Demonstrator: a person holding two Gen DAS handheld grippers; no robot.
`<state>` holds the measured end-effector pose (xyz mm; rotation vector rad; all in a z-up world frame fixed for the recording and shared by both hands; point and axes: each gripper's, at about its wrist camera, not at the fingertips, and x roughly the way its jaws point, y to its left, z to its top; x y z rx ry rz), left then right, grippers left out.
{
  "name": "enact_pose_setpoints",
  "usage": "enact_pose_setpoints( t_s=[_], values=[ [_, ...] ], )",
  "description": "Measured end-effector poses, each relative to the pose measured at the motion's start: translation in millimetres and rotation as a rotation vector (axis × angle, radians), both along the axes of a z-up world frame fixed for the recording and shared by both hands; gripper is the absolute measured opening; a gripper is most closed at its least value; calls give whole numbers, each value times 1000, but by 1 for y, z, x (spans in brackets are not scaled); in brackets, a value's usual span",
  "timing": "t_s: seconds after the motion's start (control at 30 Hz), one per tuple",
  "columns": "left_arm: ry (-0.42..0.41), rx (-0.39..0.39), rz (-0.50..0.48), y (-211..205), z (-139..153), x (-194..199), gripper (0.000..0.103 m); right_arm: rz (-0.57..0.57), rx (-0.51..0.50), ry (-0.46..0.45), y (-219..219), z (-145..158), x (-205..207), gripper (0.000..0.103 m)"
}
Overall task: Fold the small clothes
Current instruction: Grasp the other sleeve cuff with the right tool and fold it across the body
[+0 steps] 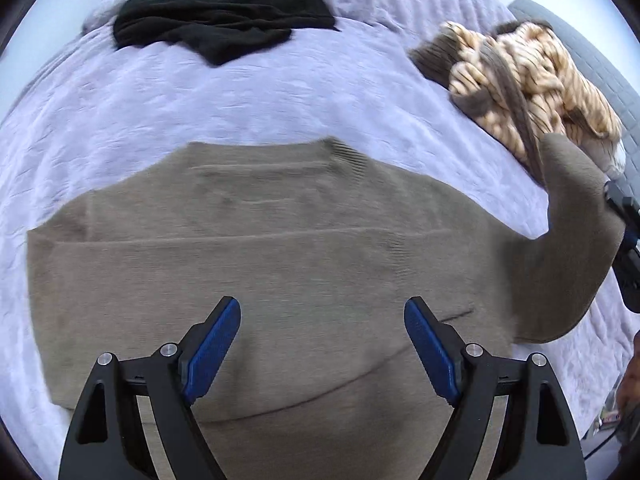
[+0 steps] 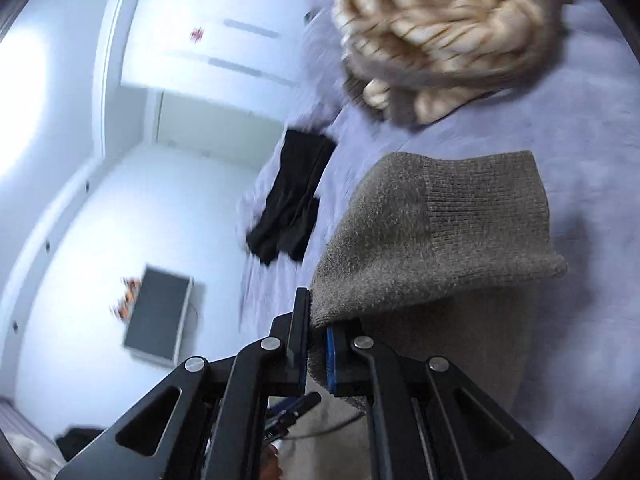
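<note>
A taupe knit sweater point(image 1: 256, 264) lies spread on the lavender bedspread point(image 1: 160, 104). My left gripper point(image 1: 322, 326) is open and empty, its blue pads above the sweater's middle. My right gripper point(image 2: 318, 330) is shut on the sweater's sleeve point(image 2: 436, 232) near the ribbed cuff and holds it lifted off the bed. In the left wrist view the raised sleeve point(image 1: 576, 216) and the right gripper point(image 1: 624, 224) show at the right edge.
A black garment point(image 1: 224, 20) lies at the far side of the bed, also in the right wrist view point(image 2: 292, 200). A crumpled tan striped garment point(image 1: 524, 80) lies at the right point(image 2: 436, 24). A dark box point(image 2: 158, 316) stands on the floor beside the bed.
</note>
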<state>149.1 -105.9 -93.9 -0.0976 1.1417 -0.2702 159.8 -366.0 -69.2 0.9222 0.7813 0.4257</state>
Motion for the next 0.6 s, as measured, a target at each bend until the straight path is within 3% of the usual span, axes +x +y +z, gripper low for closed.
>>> enact_pose_setpoints(
  t_s=[0.1, 0.2, 0.33, 0.37, 0.4, 0.43, 0.5, 0.6],
  values=[
    [1, 21, 52, 37, -3, -1, 84, 209, -144, 44, 84, -12, 29, 8],
    [32, 38, 97, 68, -13, -1, 84, 374, -261, 159, 158, -52, 47, 8],
    [75, 50, 138, 97, -30, -9, 84, 406, -429, 345, 196, -97, 50, 15],
    [86, 48, 140, 101, -35, -13, 84, 384, -398, 346, 193, -98, 46, 17],
    [97, 45, 141, 105, -39, -16, 84, 349, -362, 347, 186, -95, 43, 26],
    [105, 44, 136, 107, -43, -18, 84, 297, -330, 339, 176, -90, 41, 43],
    [114, 40, 130, 112, -50, -24, 84, 192, -258, 312, 155, -81, 42, 62],
    [105, 44, 111, 112, -49, -31, 84, 88, -110, 391, 128, -96, 69, 63]
  ],
)
